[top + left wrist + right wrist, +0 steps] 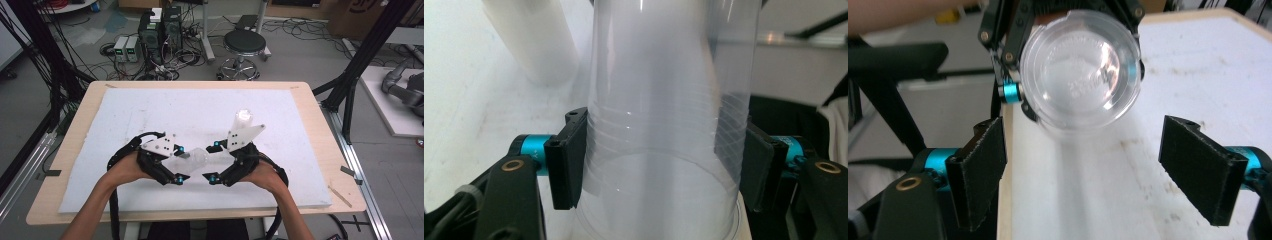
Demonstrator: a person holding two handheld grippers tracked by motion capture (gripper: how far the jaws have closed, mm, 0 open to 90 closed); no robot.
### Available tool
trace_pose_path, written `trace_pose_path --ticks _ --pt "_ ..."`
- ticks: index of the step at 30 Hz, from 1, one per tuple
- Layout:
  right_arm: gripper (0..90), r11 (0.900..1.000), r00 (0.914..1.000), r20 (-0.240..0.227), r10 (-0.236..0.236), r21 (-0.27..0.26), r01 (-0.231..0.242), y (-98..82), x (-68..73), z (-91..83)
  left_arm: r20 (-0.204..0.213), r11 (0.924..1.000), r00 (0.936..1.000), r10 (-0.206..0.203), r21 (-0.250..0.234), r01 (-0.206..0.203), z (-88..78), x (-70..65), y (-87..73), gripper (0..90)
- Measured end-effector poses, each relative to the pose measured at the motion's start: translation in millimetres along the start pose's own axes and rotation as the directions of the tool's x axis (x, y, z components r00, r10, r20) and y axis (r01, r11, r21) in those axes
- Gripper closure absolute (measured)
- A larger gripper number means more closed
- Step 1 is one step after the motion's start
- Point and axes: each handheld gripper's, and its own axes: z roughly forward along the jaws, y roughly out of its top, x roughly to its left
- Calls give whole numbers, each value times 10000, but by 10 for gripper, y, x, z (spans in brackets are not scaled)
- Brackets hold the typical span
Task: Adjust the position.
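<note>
A clear plastic cup [197, 159] lies on its side just above the white foam board [150, 110], with my left gripper [181, 164] shut on it. In the left gripper view the cup [659, 100] sits squeezed between both black pads, and fine rings around its wall suggest nested cups. Its closed base [1080, 70] points at my right gripper [214, 161]. That gripper [1088, 170] stands open a short way off, jaws wide, holding nothing. A second cloudy cup stack [244, 120] stands upright behind the right gripper and appears again as the cup stack [536, 40] at upper left.
The foam board covers most of a wooden table [320, 130]. Beyond the far edge are a black stool [244, 45] and computer boxes [160, 30] with cables on the floor. Black frame posts [360, 65] flank the table.
</note>
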Motion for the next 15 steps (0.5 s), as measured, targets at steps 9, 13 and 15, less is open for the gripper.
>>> trace_pose_path --ticks 9,13,15 --pt "190 9865 9993 118 -369 1602 345 88 34 -3 245 9747 9995 191 2220 -240 85 -4 111 327" --pt "190 9668 9982 33 -599 2490 572 120 49 48 313 9525 9991 299 3023 -379 151 -14 151 327" --pt "190 9512 9971 66 -762 3004 707 140 61 83 341 9463 9989 324 3206 -416 169 -12 171 327"
